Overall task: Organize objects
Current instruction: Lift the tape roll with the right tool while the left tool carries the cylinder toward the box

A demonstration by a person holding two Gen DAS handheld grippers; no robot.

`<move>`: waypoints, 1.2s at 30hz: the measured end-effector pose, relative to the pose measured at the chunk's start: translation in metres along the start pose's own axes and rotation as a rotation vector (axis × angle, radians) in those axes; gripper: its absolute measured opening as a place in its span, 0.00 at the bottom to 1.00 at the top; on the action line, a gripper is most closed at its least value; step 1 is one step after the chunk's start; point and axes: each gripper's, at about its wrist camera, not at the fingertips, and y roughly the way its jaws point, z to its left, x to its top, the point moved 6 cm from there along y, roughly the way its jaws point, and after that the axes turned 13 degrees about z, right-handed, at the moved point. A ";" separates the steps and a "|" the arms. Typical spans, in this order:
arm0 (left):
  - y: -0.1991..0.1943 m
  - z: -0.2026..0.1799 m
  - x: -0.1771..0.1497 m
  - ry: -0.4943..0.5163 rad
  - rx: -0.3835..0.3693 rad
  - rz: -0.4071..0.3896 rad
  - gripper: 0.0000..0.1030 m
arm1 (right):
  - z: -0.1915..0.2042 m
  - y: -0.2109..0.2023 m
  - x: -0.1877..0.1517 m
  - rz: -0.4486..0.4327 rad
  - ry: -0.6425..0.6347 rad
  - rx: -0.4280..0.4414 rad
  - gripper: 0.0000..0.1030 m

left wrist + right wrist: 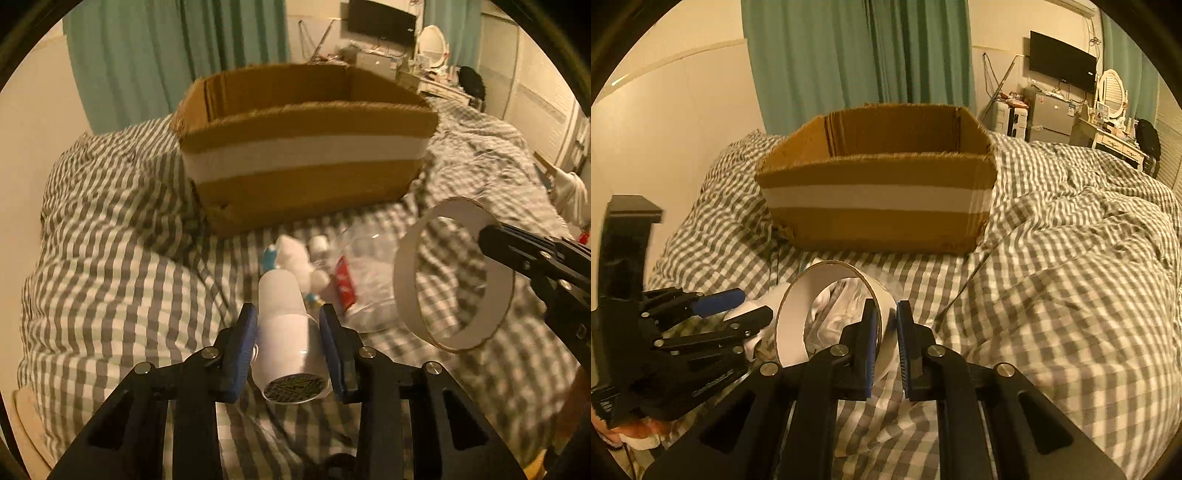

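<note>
My left gripper [289, 321] is shut on a white bottle [286, 332] with a patterned round end, held above the checked bedspread. My right gripper [887, 325] is shut on the wall of a white cardboard ring [792, 325], which also shows at the right of the left wrist view [406, 280]. An open cardboard box [303, 184] with a white band stands on the bed ahead of both grippers [875, 221]. A small white plush toy [295, 254] and a clear plastic bag with a red item [369, 273] lie on the bed between the grippers and the box.
The grey checked bedspread [1071, 277] is rumpled, with raised folds at the left and right. Teal curtains [857, 55] hang behind the box. A dresser with an oval mirror [1112, 96] and a wall television [1062, 59] stand at the far right.
</note>
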 end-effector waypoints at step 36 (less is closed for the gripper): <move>0.076 0.021 -0.020 0.002 0.011 0.229 0.44 | -0.020 0.017 0.014 0.029 0.016 0.062 0.10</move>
